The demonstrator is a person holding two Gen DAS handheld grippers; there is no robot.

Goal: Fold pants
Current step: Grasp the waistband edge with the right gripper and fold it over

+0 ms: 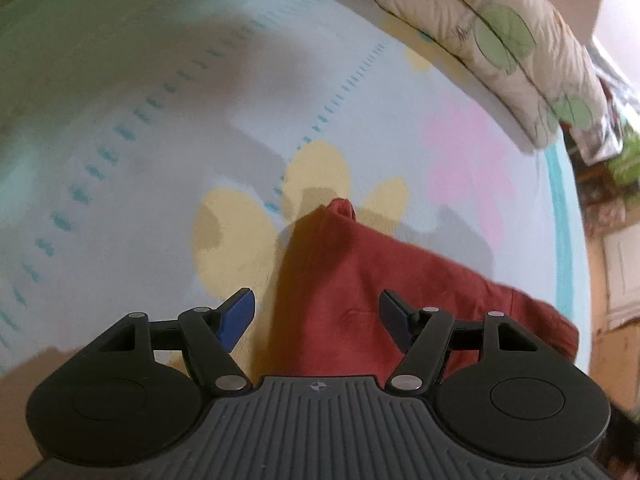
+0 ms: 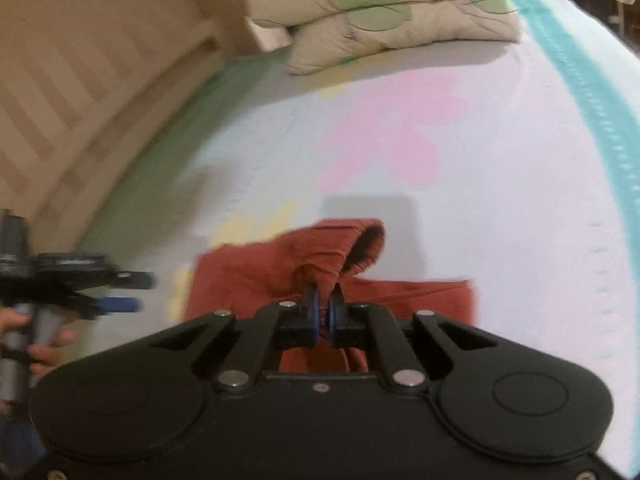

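The red pants (image 1: 352, 280) lie partly folded on the pale bedsheet (image 1: 160, 140). My left gripper (image 1: 318, 316) is open above them, its fingers apart with nothing between. In the right wrist view my right gripper (image 2: 327, 304) is shut on a bunched fold of the red pants (image 2: 256, 276), lifting the edge so that a cuff loops up ahead of the fingers. The left gripper (image 2: 128, 292) shows at the left edge of that view, held in a hand, beside the pants.
A stack of leaf-print pillows (image 2: 384, 16) lies at the head of the bed, also in the left wrist view (image 1: 500, 40). A wooden slatted bed frame (image 2: 80, 80) runs along the left. The sheet has a teal border (image 2: 592, 100) on the right.
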